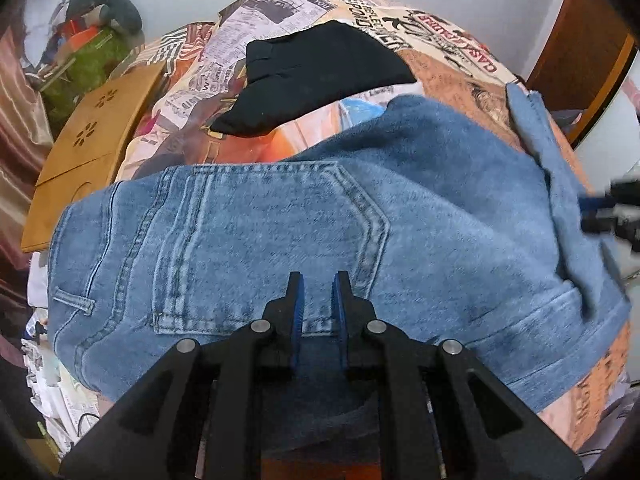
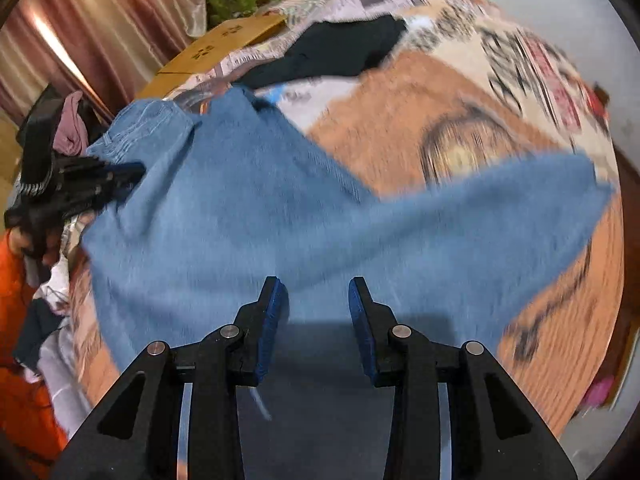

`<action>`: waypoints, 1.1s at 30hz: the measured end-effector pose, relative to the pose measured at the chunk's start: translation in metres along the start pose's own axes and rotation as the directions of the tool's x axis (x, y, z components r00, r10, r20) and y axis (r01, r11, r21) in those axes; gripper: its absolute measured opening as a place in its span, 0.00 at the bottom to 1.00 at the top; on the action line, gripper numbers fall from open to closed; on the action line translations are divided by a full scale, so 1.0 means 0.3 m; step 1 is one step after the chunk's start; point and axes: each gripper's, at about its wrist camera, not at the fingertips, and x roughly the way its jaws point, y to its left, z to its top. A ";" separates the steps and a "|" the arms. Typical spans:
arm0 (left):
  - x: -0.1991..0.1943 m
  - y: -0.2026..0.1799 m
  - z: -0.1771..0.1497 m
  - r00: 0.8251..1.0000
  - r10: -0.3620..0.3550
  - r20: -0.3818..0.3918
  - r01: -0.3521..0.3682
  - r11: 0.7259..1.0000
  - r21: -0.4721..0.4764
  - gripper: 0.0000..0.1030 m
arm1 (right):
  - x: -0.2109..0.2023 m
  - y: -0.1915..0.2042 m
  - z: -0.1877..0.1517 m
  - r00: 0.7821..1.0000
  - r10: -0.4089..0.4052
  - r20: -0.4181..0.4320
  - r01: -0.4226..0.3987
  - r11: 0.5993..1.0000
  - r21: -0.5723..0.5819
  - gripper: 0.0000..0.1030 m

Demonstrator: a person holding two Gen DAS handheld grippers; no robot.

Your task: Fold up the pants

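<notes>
Lying across the printed bedcover (image 1: 448,68), the jeans (image 1: 256,216) show their back pocket (image 1: 272,240) and waistband end in the left wrist view, and the legs run off to the right. The left claw (image 1: 318,280) hovers over the pocket with its jaws nearly closed and a narrow gap between the pads; it holds nothing. The right claw (image 2: 318,292) is partly open over the plain denim, and it also grips nothing.

I think the main risk is a bad pinch. The denim is thick and already doubled at the hem, so a claw may catch only the top layer, and the fold would come out crooked.

A black garment (image 1: 320,76) lies just behind the jeans and could get dragged along. A wooden board (image 1: 96,140) sits at the left edge of the bed. The open cover to the right gives room for the legs.
</notes>
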 end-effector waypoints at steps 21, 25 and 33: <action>0.042 -0.168 0.308 0.994 0.000 0.106 -0.007 0.998 0.069 0.41 | -0.070 -0.454 0.234 0.930 -0.327 0.167 0.266 0.913 0.310 0.57; 0.074 -0.147 0.320 0.995 -0.009 0.103 0.003 0.998 0.059 0.41 | 0.017 -0.542 0.305 0.934 -0.333 0.128 0.270 0.895 0.354 0.57; 0.097 -0.114 0.329 0.993 -0.039 0.108 0.036 0.999 0.029 0.41 | 0.190 -0.664 0.349 0.946 -0.312 0.090 0.252 0.879 0.405 0.59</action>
